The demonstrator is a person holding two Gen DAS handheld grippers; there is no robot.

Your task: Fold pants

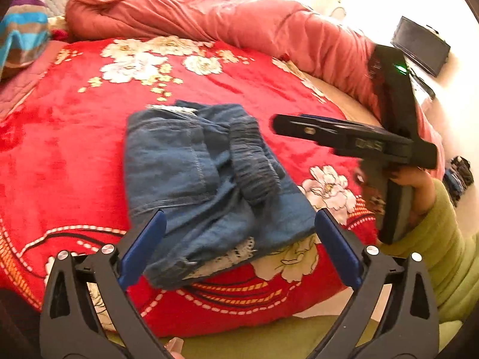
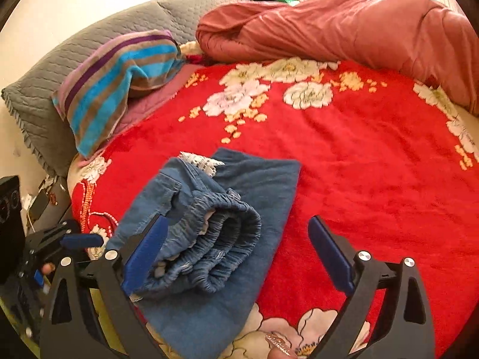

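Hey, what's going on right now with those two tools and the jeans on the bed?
Left tool open, empty. Right tool open, empty. Jeans folded on red floral blanket, released. Nothing in the way.

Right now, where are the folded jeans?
The folded jeans lie near the front edge of the red floral blanket, low and centre in both wrist views, nearer the striped towel than the pink quilt.

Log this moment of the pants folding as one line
stage: pants folded, lying on red floral blanket | left gripper: open, empty | right gripper: open, empty | waistband: on top
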